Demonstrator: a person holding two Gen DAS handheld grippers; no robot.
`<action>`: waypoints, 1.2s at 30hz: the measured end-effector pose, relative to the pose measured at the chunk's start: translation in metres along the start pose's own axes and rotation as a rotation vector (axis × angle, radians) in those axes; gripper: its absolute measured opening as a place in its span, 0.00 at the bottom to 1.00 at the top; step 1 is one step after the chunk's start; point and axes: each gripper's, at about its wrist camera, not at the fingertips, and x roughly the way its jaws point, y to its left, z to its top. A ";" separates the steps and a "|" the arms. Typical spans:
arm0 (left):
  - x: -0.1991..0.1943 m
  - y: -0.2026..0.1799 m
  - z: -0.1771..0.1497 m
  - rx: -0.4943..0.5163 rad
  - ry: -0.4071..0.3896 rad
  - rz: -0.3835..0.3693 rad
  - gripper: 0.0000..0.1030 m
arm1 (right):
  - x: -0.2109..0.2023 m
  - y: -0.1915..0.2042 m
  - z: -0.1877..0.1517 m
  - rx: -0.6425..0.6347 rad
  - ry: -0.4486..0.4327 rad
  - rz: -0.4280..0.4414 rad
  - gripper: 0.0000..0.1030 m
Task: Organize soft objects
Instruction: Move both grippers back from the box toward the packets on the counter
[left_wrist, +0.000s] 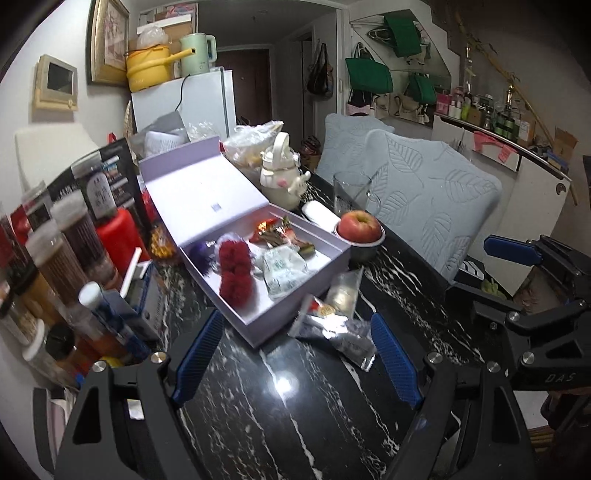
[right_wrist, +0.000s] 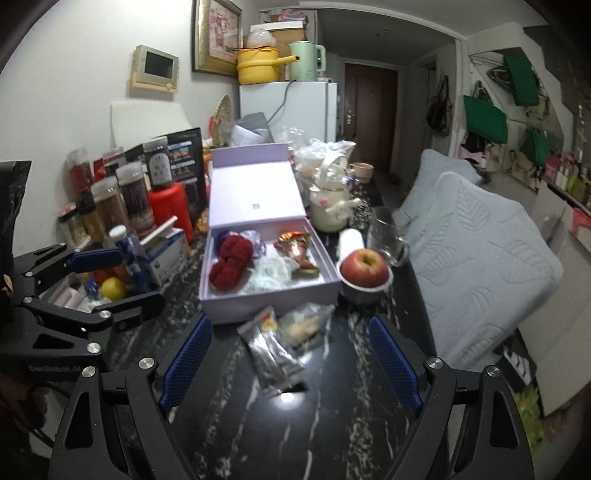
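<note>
An open lavender box (left_wrist: 266, 325) (right_wrist: 229, 306) sits on the black marble table (left_wrist: 295, 424) (right_wrist: 332, 424). It holds a red fluffy pom-pom piece (left_wrist: 236, 269) (right_wrist: 231, 260), a purple tuft (left_wrist: 201, 254), a crumpled white-green packet (left_wrist: 284, 271) (right_wrist: 271, 275) and shiny candy wrappers (left_wrist: 280, 236) (right_wrist: 295, 247). In front of the box lie silver foil packets (left_wrist: 332, 332) (right_wrist: 273, 354) and a clear packet (left_wrist: 345, 291) (right_wrist: 301, 325). My left gripper (left_wrist: 297, 358) and right gripper (right_wrist: 291, 362) hover open just short of these packets, with nothing between the pads.
An apple (left_wrist: 360, 225) (right_wrist: 364, 267) rests in a small bowl right of the box, behind it a glass (left_wrist: 351, 192) and a cream kettle (left_wrist: 282, 173). Jars and bottles (left_wrist: 66, 251) (right_wrist: 122, 199) crowd the left. Grey cushioned chairs (left_wrist: 436, 192) (right_wrist: 480, 236) line the right edge.
</note>
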 end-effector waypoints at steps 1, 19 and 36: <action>0.000 -0.002 -0.005 -0.001 0.003 -0.002 0.80 | 0.000 -0.001 -0.005 0.004 0.005 -0.002 0.85; 0.031 -0.003 -0.073 -0.025 0.094 -0.009 0.80 | 0.041 0.003 -0.071 0.048 0.124 0.058 0.85; 0.091 0.027 -0.093 -0.111 0.220 -0.032 0.80 | 0.125 0.007 -0.071 0.039 0.227 0.121 0.92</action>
